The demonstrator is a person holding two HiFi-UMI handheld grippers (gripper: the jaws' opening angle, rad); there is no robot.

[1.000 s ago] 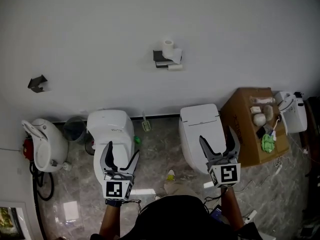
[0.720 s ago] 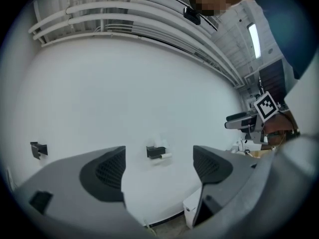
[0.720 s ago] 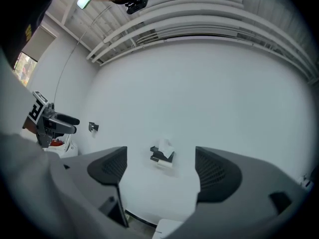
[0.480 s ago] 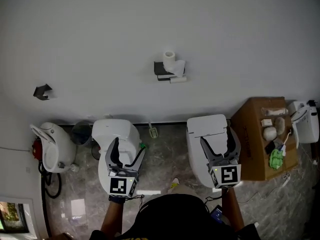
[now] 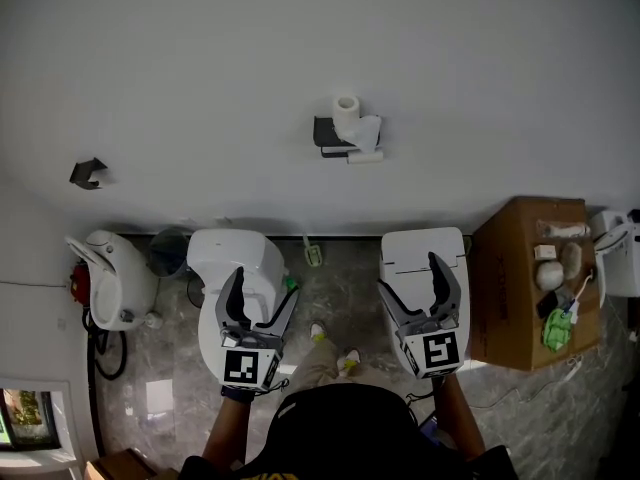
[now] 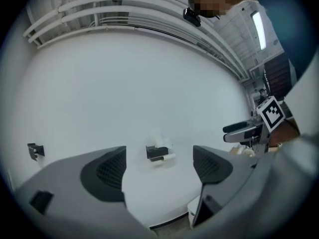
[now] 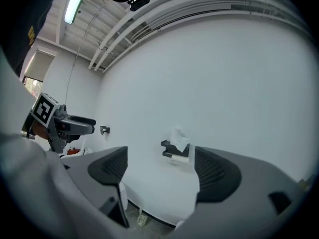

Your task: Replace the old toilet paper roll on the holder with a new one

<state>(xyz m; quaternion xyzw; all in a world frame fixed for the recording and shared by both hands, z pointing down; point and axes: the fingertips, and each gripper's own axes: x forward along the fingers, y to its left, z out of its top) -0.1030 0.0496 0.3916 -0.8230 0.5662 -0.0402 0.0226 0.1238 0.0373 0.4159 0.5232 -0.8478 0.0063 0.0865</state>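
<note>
Your left gripper (image 5: 265,284) and right gripper (image 5: 409,273), each with jaws spread wide and empty, have edged up toward the black wall-mounted holder (image 5: 328,135) bearing the white toilet paper roll (image 5: 347,107), yet sit well apart from it: approach begun, swap untouched.

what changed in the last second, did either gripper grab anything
The right gripper has drifted a little left, toward the left gripper. The head view shifted, so the wall holder and cardboard box sit slightly further right. Nothing was taken hold of or let go. Both grippers stay open and empty; the roll stays on the holder.
</note>
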